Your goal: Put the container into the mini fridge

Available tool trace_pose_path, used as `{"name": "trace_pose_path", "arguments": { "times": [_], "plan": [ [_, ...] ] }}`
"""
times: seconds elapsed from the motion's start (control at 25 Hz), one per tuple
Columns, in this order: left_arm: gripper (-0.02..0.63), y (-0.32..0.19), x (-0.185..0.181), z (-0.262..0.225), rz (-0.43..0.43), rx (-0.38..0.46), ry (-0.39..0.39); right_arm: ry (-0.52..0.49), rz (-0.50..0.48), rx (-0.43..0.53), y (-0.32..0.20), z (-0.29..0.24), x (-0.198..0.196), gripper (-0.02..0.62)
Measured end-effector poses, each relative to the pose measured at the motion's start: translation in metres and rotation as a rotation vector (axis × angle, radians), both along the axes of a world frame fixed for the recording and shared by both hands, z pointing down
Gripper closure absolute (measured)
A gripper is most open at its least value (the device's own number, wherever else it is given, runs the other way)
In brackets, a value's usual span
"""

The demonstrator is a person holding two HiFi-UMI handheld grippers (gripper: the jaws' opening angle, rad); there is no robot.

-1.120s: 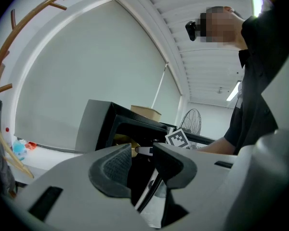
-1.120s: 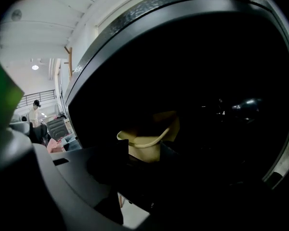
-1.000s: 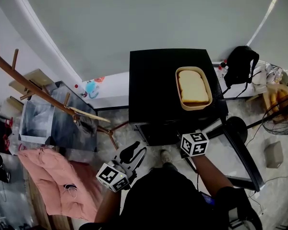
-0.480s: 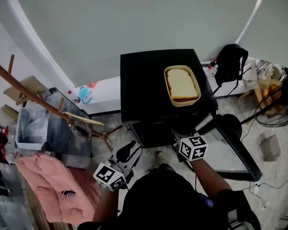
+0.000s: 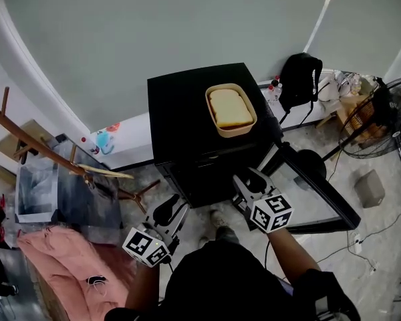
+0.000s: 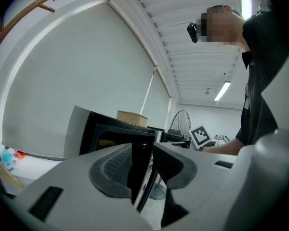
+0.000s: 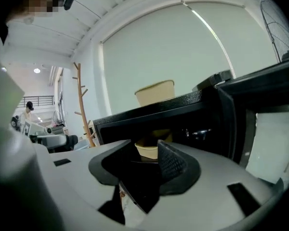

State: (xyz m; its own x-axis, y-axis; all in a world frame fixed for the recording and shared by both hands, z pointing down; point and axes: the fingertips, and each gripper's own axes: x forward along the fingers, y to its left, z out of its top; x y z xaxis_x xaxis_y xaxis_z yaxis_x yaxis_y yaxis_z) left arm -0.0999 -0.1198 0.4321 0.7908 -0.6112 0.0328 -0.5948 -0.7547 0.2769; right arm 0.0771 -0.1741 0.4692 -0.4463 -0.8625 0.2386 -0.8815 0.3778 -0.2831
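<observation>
The right claw (image 5: pixel 246 179) has lifted toward the mini fridge (image 5: pixel 180 109) since a second ago. Its jaws stand apart and empty. To its left and lower, the left claw (image 5: pixel 174 204) also gapes on nothing. Just right of the right claw, the fridge door (image 5: pixel 321 194) stands swung open. Ahead and above it, the container (image 5: pixel 234 132) holding bread (image 5: pixel 228 107) sits on the fridge top. A backpack (image 5: pixel 298 79) stands beyond.
</observation>
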Motion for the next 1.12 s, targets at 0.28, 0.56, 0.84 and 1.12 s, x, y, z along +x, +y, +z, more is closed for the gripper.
{"name": "trace_pose_path", "arguments": {
  "times": [0.28, 0.56, 0.84, 1.12],
  "plan": [
    [0.466, -0.005, 0.028, -0.021, 0.036, 0.074, -0.034, 0.013, 0.019, 0.080, 0.026, -0.043, 0.020, 0.407],
    [0.466, -0.030, 0.064, -0.058, 0.017, 0.127, 0.001, -0.008, 0.040, 0.177, 0.020, -0.093, 0.032, 0.407],
    [0.466, -0.069, 0.088, -0.084, -0.072, 0.117, -0.051, -0.036, 0.067, 0.197, -0.015, -0.128, 0.044, 0.399],
    [0.465, -0.108, 0.106, -0.093, -0.135, 0.034, -0.137, 0.004, 0.085, 0.064, -0.071, -0.127, 0.041, 0.362]
  ]
}}
